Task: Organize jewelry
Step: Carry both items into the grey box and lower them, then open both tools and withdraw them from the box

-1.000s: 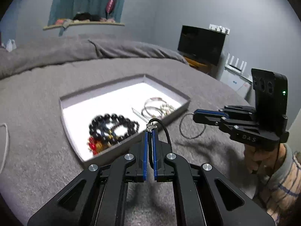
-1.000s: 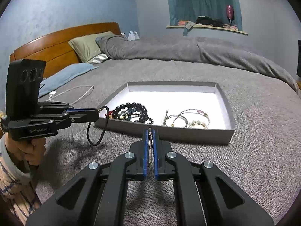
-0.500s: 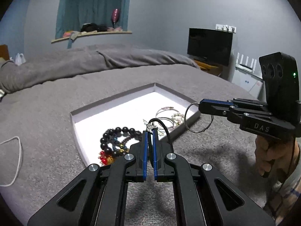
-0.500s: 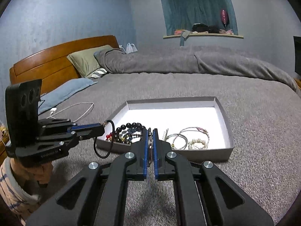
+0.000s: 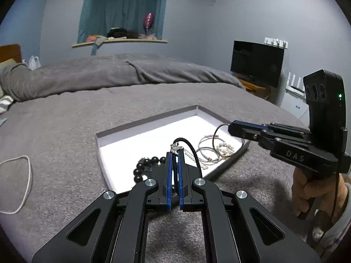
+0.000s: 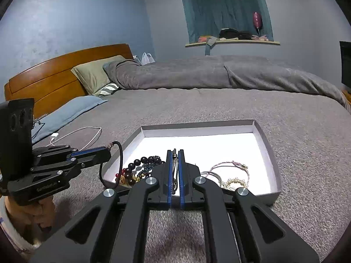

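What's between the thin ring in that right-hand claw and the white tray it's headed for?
Nothing visible. The right claw is shut on the thin ring, which hangs over the tray's near corner. Below it lie only the loose bangles already in the tray. The left claw with its black cord sits off to the side.

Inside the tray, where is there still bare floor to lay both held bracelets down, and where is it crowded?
Bare white floor runs along the tray's far wall and far corners. The near side is crowded: dark bead bracelets on one side, thin bangles on the other.
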